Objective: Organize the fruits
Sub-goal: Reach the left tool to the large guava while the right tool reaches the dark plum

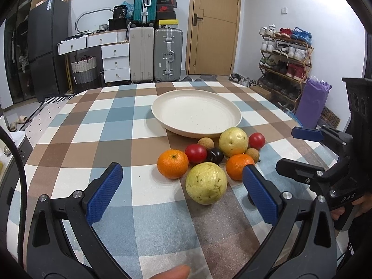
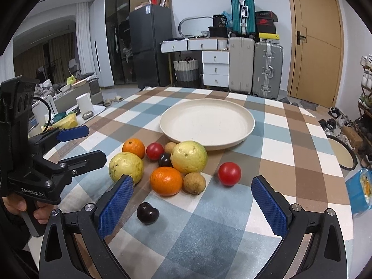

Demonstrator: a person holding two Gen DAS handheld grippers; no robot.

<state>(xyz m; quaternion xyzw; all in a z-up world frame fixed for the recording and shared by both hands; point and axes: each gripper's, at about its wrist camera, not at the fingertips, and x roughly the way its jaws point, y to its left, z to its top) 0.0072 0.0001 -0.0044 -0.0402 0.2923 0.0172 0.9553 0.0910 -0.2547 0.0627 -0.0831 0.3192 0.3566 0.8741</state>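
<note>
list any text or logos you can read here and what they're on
"GenRobot.AI": on the body of the left gripper, seen from the right wrist.
"DAS", partly legible: on the body of the right gripper, seen from the left wrist.
Nike swoosh logo: on the red shoe box in the stack by the teal suitcase.
Fridge sticker and the other boxes: too small to read.

1. The left wrist view sits low behind the left gripper [image 1: 182, 179] and looks forward along its two fingers, across the checked table [image 1: 93, 125] toward the door [image 1: 215, 25].
2. It is close to the fruit pile [image 1: 209, 158]; the plate [image 1: 196, 114] lies just behind the pile.
3. The right wrist view looks from behind the right gripper [image 2: 193, 186], facing the same wall from further right.
4. Both views share the table, plate, fruit, suitcases [image 2: 267, 69], and each shows the other gripper at its edge.
</note>
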